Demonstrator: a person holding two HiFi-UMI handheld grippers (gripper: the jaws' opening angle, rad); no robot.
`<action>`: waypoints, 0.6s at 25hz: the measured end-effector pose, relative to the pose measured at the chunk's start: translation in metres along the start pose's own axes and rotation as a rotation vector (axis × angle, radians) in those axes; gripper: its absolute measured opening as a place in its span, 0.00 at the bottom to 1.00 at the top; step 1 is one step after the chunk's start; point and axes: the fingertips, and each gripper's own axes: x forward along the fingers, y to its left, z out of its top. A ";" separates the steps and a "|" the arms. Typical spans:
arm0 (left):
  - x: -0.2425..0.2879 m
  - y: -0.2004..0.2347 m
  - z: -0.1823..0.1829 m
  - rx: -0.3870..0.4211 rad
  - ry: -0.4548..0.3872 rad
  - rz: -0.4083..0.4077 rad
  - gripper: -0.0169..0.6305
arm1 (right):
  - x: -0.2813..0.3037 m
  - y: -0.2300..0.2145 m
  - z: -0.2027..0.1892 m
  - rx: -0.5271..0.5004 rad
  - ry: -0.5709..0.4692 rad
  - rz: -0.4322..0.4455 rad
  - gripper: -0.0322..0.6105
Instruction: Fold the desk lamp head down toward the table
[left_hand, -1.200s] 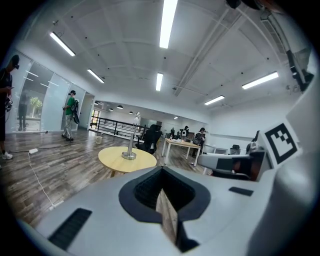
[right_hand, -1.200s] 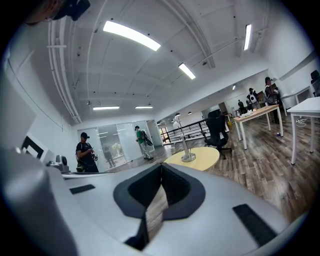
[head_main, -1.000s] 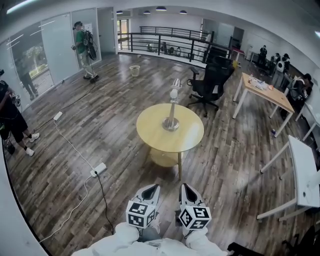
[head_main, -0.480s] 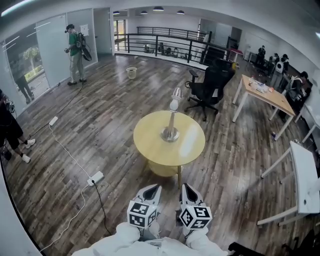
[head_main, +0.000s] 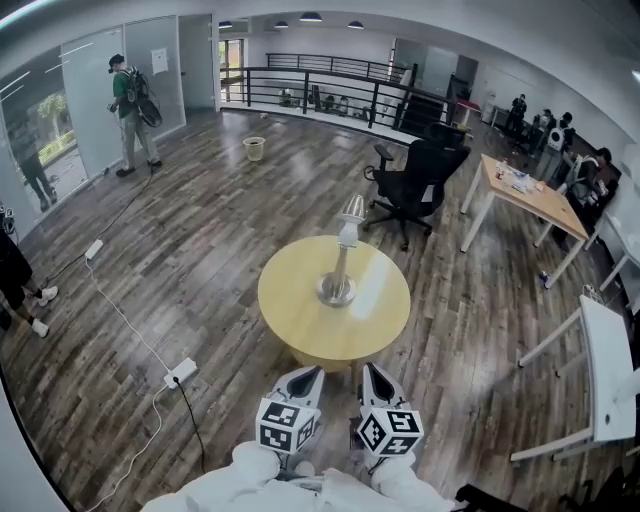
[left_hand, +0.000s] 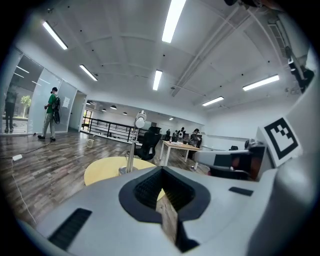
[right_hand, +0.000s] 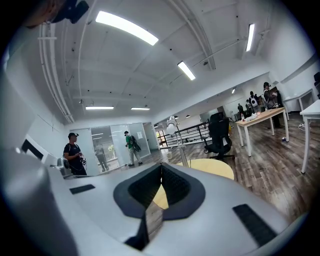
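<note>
A silver desk lamp (head_main: 340, 262) stands upright on a round yellow table (head_main: 290, 310), its head (head_main: 352, 209) raised on a straight stem. My left gripper (head_main: 310, 373) and right gripper (head_main: 368, 371) are side by side at the bottom of the head view, short of the table's near edge. Both are shut with nothing between their jaws. The left gripper view shows the lamp (left_hand: 132, 150) ahead on the table (left_hand: 105, 169), beyond the shut left gripper (left_hand: 161, 171). In the right gripper view the lamp (right_hand: 179, 145) rises above the right gripper (right_hand: 161, 168).
A black office chair (head_main: 415, 170) stands behind the table. A wooden desk (head_main: 535, 195) and a white table (head_main: 612, 350) are at the right. A power strip (head_main: 180, 374) with cables lies on the wood floor at the left. People stand at the room's edges.
The table and lamp have come nearer and lower in the head view as I moved toward them. Both grippers keep the same shut pose in front of me.
</note>
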 end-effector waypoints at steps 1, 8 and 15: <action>0.005 0.004 0.000 -0.005 0.005 -0.003 0.02 | 0.004 -0.003 0.000 0.003 0.001 -0.008 0.07; 0.037 0.021 0.000 -0.018 0.036 -0.022 0.02 | 0.032 -0.027 -0.005 0.020 0.029 -0.055 0.07; 0.074 0.040 0.007 -0.023 0.053 -0.010 0.02 | 0.067 -0.053 0.000 0.036 0.042 -0.064 0.07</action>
